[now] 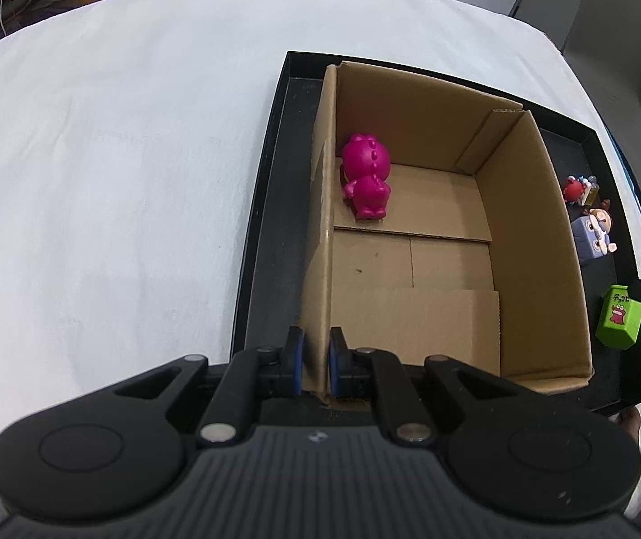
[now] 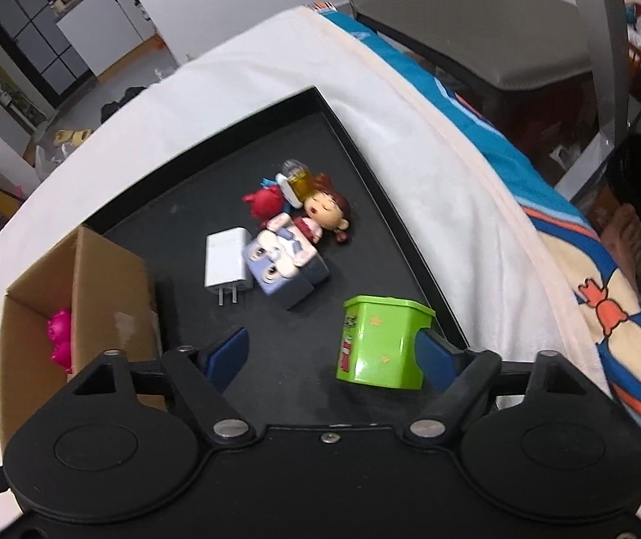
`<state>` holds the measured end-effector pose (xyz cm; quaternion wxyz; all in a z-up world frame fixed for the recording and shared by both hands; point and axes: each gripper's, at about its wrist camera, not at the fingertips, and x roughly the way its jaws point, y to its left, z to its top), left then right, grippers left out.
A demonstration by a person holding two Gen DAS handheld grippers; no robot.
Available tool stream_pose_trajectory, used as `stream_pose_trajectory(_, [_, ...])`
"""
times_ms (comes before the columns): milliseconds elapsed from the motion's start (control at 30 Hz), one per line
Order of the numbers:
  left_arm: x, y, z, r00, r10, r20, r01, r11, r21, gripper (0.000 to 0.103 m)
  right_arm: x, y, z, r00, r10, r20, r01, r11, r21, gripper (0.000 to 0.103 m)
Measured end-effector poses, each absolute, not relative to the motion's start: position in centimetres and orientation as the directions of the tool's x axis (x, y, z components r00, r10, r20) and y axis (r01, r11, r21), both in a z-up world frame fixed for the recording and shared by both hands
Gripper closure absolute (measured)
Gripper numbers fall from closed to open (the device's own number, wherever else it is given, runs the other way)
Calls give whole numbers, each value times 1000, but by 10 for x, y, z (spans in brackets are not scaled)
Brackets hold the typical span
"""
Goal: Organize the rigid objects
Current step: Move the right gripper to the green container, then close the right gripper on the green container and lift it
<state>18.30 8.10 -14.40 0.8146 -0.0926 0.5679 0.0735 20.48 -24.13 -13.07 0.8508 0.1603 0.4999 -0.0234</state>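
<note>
A cardboard box [image 1: 531, 233] stands in a black tray [image 1: 271, 206]. A magenta figure [image 1: 365, 175] lies in its far left corner. My left gripper [image 1: 317, 355] is shut on the box's left wall near its front corner. My right gripper [image 2: 336, 355] is open, low over the tray [image 2: 365, 179]. A green toy box [image 2: 381, 341] stands between its fingers, touching the right finger [image 2: 435, 355]. The green box also shows in the left wrist view [image 1: 619, 321]. Beyond lie a white charger [image 2: 226, 262], a blue cube toy [image 2: 287, 276], a doll [image 2: 325, 218] and a red figure [image 2: 266, 202].
The tray sits on a white cloth [image 1: 96, 157] over the table. A blue patterned blanket [image 2: 590, 269] hangs at the right edge. A grey chair [image 2: 477, 22] stands beyond. The cardboard box [image 2: 78, 296] is to the left of my right gripper.
</note>
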Motion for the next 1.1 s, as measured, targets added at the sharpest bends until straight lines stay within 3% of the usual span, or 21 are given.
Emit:
stream_pose_trajectory(733, [181,86,-147,348,-4,-937,-231,969,-91,92,225,-273,-183,385,189,-903,321,890,323,42])
stream_pose_trajectory(833, [181,85,-147,350,-3,-937,-230,969,-89,92,224,-278,-186,392,204,-897,329,879,344,43])
stream_pose_trajectory(933, [181,86,-146,350,-3,-937,-231,969,-89,92,226,-282,-186,396,227,-890,331,868,369,53])
stream_pose_trajectory(1100, [181,85,-146,351,-4,-936,-229,969,-90,92,224,-288,-183,407,276,-871,337,841,424,53])
